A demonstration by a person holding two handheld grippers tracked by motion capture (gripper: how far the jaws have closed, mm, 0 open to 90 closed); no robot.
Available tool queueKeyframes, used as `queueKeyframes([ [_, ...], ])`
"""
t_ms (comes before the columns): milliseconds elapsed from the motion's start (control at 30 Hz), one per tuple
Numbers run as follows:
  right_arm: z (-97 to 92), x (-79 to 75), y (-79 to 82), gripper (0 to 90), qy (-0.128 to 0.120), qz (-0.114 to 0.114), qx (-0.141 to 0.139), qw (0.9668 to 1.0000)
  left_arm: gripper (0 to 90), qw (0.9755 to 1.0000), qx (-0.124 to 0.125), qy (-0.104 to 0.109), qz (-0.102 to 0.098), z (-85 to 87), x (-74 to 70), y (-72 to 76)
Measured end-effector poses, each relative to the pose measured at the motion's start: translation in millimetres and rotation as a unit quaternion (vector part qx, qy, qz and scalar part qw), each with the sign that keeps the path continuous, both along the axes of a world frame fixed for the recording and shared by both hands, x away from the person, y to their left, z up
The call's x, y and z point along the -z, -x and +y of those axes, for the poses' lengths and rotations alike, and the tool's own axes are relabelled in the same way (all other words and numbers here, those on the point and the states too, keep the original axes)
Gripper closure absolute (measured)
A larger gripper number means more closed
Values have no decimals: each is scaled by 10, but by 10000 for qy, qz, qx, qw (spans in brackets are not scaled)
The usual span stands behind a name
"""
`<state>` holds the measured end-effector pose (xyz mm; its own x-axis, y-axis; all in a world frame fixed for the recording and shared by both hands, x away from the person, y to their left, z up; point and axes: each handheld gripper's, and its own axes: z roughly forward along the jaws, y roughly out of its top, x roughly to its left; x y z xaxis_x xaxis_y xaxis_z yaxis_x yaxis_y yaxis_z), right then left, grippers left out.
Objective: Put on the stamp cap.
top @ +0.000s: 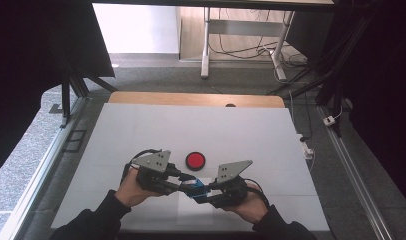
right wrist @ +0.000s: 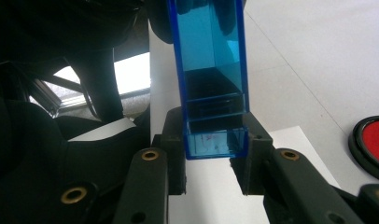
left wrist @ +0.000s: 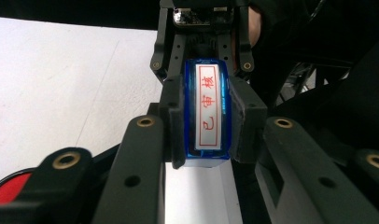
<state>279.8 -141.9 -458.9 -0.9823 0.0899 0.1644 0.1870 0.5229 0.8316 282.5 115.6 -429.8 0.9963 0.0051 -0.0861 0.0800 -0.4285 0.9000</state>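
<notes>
Both hands low at near edge of the white table (top: 141,130), forearms coming in from the bottom, grippers angled inward toward each other. Left gripper (top: 183,181) clamped on one end of a translucent blue plastic stamp with a white label in red characters (left wrist: 207,112); right gripper (top: 205,191) clamped on its other end (right wrist: 215,140). Stamp held between them just above the table over a white paper sheet (top: 196,212). Round red ink pad in a black case (top: 195,160) sits near, just beyond the grippers.

red "已审核" on blue stamp's (left wrist: 207,112) label
</notes>
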Motion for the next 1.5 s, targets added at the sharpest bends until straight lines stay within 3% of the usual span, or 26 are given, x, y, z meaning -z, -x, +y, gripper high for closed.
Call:
queueKeyframes([
  [200, 10, -17, 17, 684, -45, -8, -119, 9999, 704, 9999, 129, -37, 9, -13, 15, -3],
  [433, 9, -25, 25, 685, -66, 30, -153, 9999, 705, 9996, 176, 80, 197, -1, 34, -24],
  [733, -4, -53, 35, 687, -282, 57, -204, 9994, 705, 9987, 218, 271, 377, 21, 39, -36],
  [967, -6, -46, 30, 682, -206, -6, -142, 9997, 704, 9996, 144, 129, 224, -5, 20, -24],
  [1167, -11, -46, 33, 624, -147, -154, 22, 9998, 704, 9997, -11, -14, 252, -22, 29, -32],
  [1500, -35, -39, 20, 536, -195, -150, 224, 9994, 704, 9998, -89, -15, 202, -1, 0, -23],
])
